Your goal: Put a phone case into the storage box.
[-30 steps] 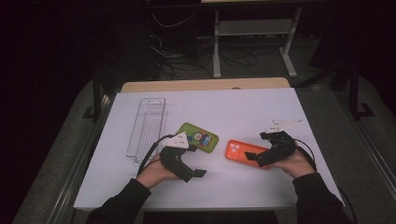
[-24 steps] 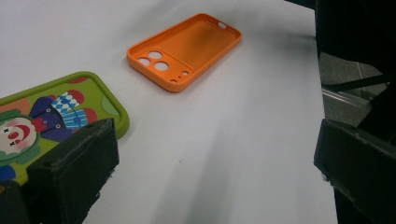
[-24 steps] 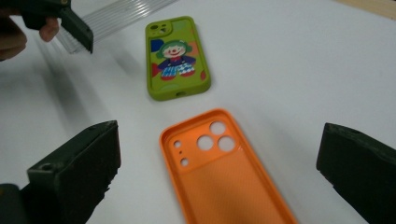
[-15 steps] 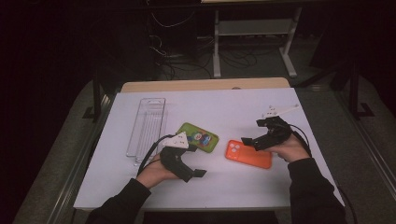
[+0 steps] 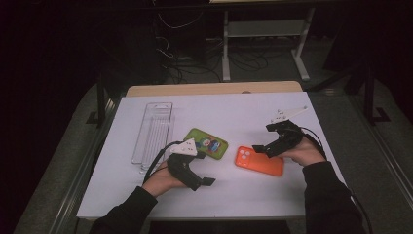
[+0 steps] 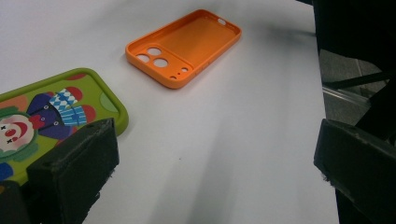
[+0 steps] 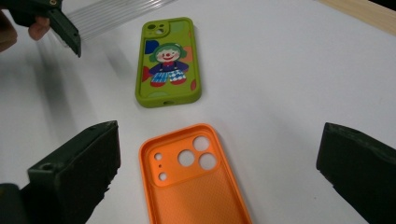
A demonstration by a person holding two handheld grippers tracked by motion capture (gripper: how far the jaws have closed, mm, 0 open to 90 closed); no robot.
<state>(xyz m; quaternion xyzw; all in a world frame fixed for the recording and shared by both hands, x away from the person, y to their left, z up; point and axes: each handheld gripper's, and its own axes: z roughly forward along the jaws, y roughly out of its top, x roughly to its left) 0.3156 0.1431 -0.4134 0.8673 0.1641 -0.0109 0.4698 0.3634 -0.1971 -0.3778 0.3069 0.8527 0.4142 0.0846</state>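
Here: an empty orange phone case, and where to grip it

The orange phone case (image 7: 194,179) lies flat on the white tabletop (image 5: 234,112), hollow side up, camera cut-outs toward the green clown case (image 7: 169,60). It sits just to the right of that green case, apart from it, and well clear of the clear ribbed tray (image 5: 153,130) at the far left. Judged by its thin wall and empty shell, it should be very light, somewhat flexible and fairly smooth; it may slide on the sheet if pushed sideways, and its floor offers no purchase. The raised rim along a long edge looks the best hold, one jaw inside the shell and one outside. The right tongs (image 7: 219,172) hover just above the case's near end, jaws spread wide and holding nothing. The left tongs (image 6: 212,175) rest low beside the green case's corner, likewise wide open and empty. In the high view the right hand (image 5: 306,152) sits at the orange case's right edge.
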